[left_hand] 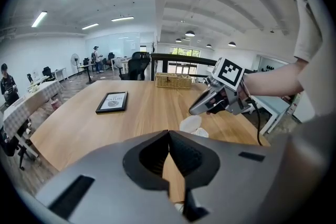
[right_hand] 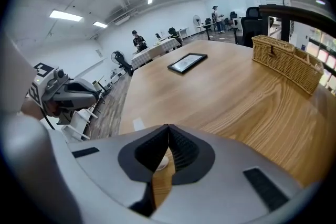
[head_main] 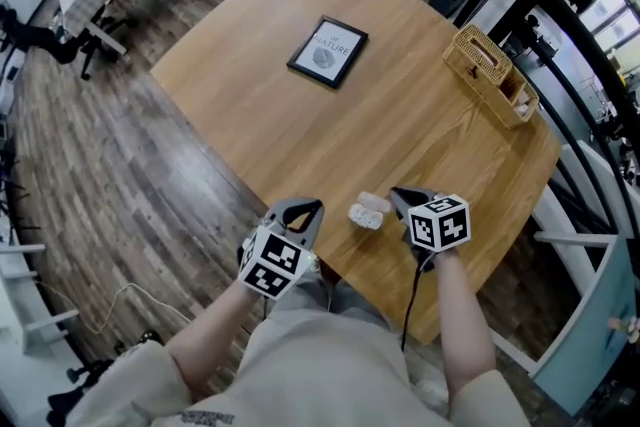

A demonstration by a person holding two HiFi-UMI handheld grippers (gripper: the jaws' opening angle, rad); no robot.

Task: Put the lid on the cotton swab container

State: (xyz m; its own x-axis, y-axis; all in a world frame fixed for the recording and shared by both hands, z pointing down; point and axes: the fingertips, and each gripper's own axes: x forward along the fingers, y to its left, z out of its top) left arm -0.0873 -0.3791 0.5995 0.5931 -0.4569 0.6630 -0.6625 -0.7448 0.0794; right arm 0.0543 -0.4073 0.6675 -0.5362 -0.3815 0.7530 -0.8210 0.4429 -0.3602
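**Both grippers clenched, lid off the container**

The left gripper [head_main: 306, 208] and right gripper [head_main: 400, 194] each have their 2 jaws pressed together, gripping nothing. The cotton swab container [head_main: 362, 216] lies on the table [head_main: 300, 135] between the 2 jaw tips. The lid [head_main: 375, 202] lies touching it, nearer the right jaws.
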